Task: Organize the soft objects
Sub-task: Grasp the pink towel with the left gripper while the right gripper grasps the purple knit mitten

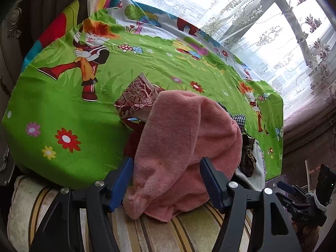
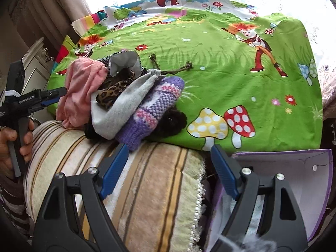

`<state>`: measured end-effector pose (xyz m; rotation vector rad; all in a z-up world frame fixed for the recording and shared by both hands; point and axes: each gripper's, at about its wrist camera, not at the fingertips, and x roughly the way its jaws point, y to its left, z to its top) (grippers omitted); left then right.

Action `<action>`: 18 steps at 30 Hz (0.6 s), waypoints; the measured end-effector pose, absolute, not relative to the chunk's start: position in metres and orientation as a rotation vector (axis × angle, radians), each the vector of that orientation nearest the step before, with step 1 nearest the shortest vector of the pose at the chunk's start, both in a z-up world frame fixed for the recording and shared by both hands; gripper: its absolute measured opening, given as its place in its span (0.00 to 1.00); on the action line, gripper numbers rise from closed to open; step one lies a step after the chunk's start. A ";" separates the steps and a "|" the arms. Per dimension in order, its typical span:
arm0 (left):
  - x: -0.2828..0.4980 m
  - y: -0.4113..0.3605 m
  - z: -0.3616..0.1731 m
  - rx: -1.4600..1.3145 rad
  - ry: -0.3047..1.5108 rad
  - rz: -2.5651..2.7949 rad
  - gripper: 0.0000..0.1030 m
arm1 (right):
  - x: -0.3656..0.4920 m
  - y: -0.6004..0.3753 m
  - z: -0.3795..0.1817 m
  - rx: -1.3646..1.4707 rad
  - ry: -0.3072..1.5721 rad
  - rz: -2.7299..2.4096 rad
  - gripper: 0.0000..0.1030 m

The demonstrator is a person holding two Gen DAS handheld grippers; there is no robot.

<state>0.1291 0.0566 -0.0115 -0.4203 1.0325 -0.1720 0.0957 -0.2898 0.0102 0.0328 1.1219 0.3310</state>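
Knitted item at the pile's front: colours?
Knitted item: purple with pink and white bands; clearest in the right wrist view.

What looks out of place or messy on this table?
The soft things sit in a jumbled heap at the table's near edge rather than sorted: a pink towel droops over the edge, and a purple knitted hat also overhangs. The purple box has a cracked flap.

Left gripper point(image 1: 167, 180) angled downward, blue jaws apart; right gripper point(image 2: 169, 168) likewise, jaws wide; a hand point(image 2: 12, 140) grips the left handle
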 end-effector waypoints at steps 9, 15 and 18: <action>0.137 0.060 -0.022 -0.456 1.043 -0.230 0.64 | 0.132 -0.293 -0.011 0.327 1.186 0.339 0.75; 0.139 0.059 -0.025 -0.466 1.038 -0.288 0.34 | 0.143 -0.289 -0.027 0.449 1.234 0.370 0.64; 0.134 0.059 -0.020 -0.468 1.010 -0.311 0.17 | 0.143 -0.287 -0.030 0.473 1.237 0.371 0.57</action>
